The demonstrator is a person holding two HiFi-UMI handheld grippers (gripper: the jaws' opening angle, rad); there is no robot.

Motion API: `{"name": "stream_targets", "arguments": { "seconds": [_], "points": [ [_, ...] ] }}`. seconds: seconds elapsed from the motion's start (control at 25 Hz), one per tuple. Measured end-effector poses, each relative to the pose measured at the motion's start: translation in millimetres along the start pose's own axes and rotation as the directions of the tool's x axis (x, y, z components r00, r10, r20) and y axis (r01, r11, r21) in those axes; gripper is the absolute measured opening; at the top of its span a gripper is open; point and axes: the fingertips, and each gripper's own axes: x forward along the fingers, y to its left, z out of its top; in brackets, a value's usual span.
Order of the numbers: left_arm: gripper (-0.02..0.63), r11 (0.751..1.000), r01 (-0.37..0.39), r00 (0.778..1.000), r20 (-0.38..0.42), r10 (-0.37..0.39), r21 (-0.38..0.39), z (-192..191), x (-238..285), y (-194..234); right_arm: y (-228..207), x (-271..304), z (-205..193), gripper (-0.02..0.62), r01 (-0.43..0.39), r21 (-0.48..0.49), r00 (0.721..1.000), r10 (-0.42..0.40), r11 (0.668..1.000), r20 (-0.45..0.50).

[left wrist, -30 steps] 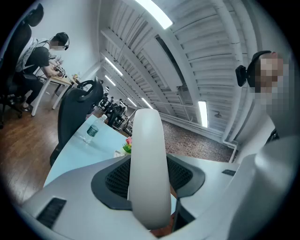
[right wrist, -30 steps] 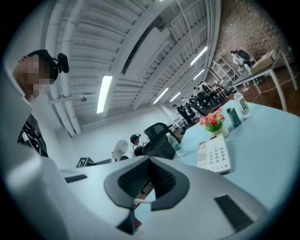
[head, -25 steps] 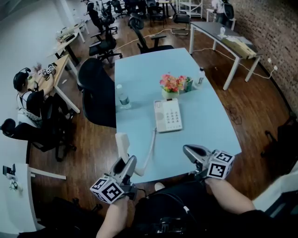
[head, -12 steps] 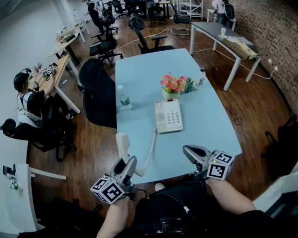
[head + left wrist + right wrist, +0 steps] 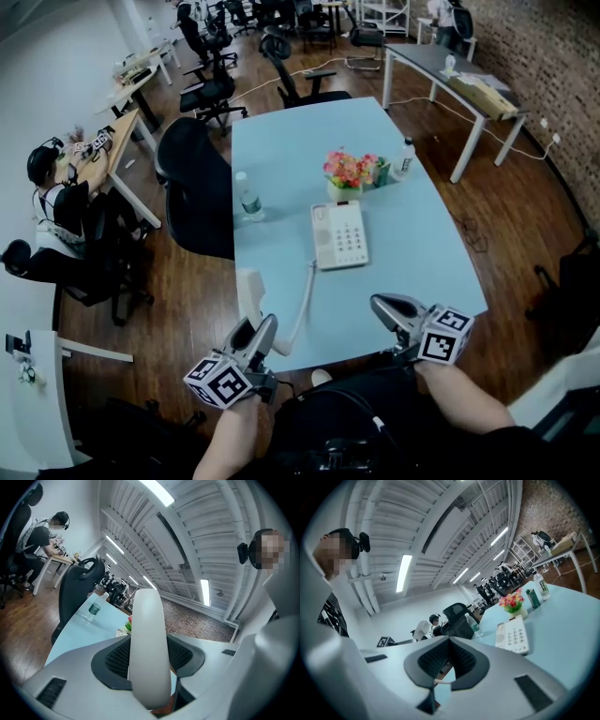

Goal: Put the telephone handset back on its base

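Note:
The white telephone base point(image 5: 339, 234) lies flat on the light blue table point(image 5: 412, 244), keypad up; it also shows in the right gripper view point(image 5: 513, 634). My left gripper point(image 5: 255, 330) is shut on the white handset point(image 5: 248, 295), which stands upright above the table's front left edge. In the left gripper view the handset point(image 5: 147, 648) fills the space between the jaws. A coiled white cord point(image 5: 302, 305) runs from the handset to the base. My right gripper point(image 5: 382, 307) hovers at the table's front right edge, shut with nothing in it point(image 5: 449, 656).
Behind the base stand a pot of flowers point(image 5: 345, 173), a green can point(image 5: 380, 171) and a small bottle point(image 5: 404, 155). A water bottle point(image 5: 247, 199) stands near the left edge. A black office chair point(image 5: 192, 183) is by the table's left side.
Almost nothing differs: both grippers and the handset have drifted a few pixels toward the right and down.

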Motion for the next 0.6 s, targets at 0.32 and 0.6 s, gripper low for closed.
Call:
{"name": "stream_targets", "arguments": {
  "seconds": [0.32,0.6],
  "points": [
    [0.209,0.999,-0.032,0.998,-0.058,0.033,0.019,-11,38,8,-27,-19,8,0.015,0.039,0.002,0.999,-0.039,0.999,0.01],
    [0.209,0.996,-0.087,0.991,-0.103,0.088,0.015,-12,90,18,-50,-27,30,0.015,0.043,0.027,0.999,-0.044,0.999,0.021]
  ]
}}
